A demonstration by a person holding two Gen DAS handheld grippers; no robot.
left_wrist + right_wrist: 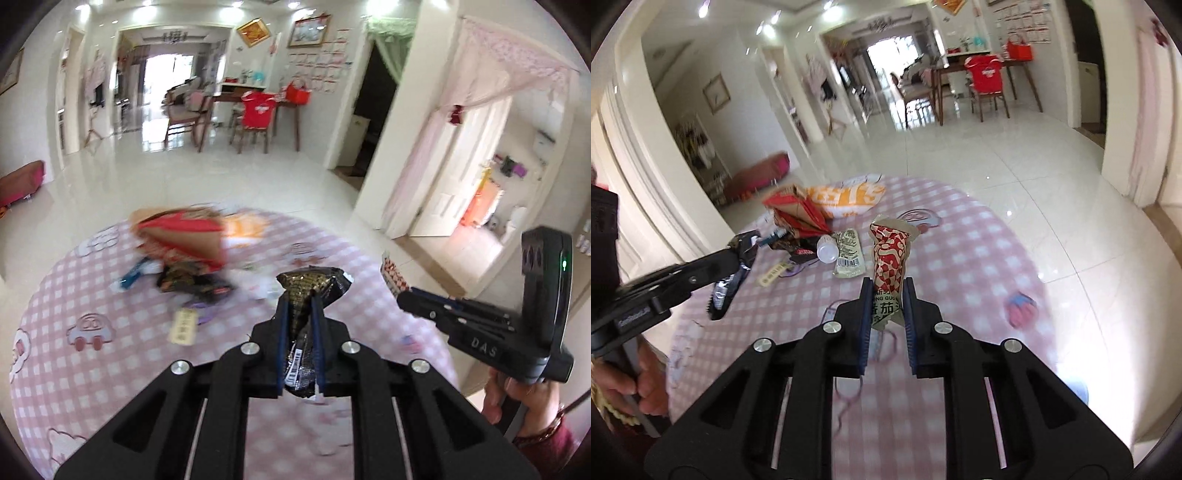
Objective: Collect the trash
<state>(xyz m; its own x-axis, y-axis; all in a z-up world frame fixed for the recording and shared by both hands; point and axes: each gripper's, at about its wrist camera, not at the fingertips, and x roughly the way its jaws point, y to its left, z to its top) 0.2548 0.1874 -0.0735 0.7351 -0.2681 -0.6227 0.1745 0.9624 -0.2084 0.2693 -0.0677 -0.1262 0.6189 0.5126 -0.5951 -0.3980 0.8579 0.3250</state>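
Now left tool (300, 295) grips a black wrapper (312, 286) (crumpled); right tool (886, 291) grips a red-patterned packet (888, 254).

Round tablecloth (979, 258), pink-and-white check with cartoon cars, fills lower half of both views. Glossy white floor tiles (1015, 147) beyond it. Upper centre of left view: wooden dining table (258, 99), a chair (255, 122) draped in a red shirt (258, 109), a red bag (297, 92) on the tabletop. Framed pictures (308, 31) on wall above. Pink lace curtain (498, 70) over doorway, upper right. Pink cushion (22, 181) at left edge.
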